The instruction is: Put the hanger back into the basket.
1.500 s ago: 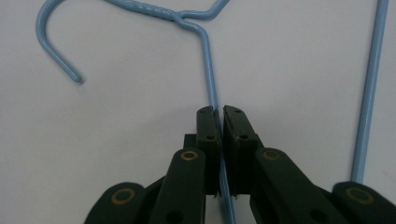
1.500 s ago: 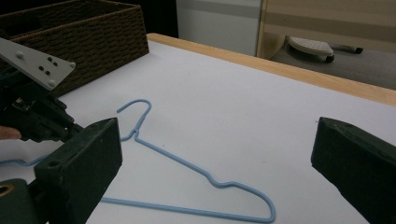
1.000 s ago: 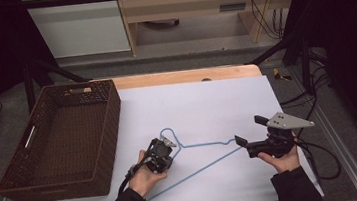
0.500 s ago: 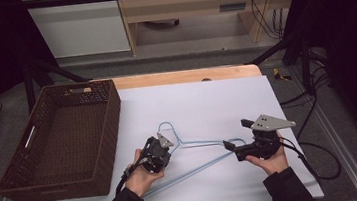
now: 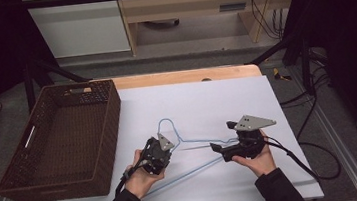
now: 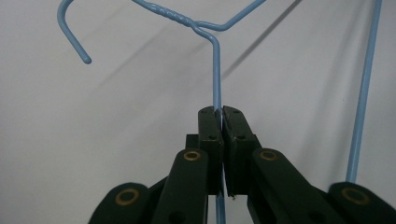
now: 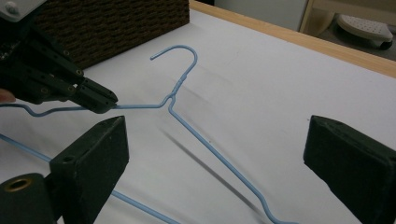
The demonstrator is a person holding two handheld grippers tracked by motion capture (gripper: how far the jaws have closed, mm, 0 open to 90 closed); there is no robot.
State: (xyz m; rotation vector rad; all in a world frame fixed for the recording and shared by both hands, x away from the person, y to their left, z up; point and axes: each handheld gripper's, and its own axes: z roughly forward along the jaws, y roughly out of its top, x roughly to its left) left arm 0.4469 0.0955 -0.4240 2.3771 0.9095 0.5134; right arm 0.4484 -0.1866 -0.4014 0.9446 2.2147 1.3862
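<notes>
A light blue wire hanger (image 5: 190,171) lies partly raised over the white table (image 5: 207,102). My left gripper (image 5: 167,148) is shut on its shoulder wire, just below the twisted neck (image 6: 180,18). In the left gripper view the black pads pinch the wire (image 6: 217,84), and the hook (image 6: 70,28) curls at the upper left. My right gripper (image 5: 223,136) stands wide open to the right and points left at the hanger. Its jaws have just been closing a little. The hanger's other arm (image 7: 210,151) runs between them, untouched. The left gripper (image 7: 100,103) also appears in the right gripper view.
A dark brown wicker basket (image 5: 112,112) stands empty on the table's left part; its corner (image 7: 116,23) is in the right gripper view. A wooden edge (image 5: 184,76) borders the table's far side. Cables trail off the right side (image 5: 298,161).
My right gripper has moved left, up to the hanger's right arm. My left gripper has lifted the hanger a little, so the hook sits higher in the high view.
</notes>
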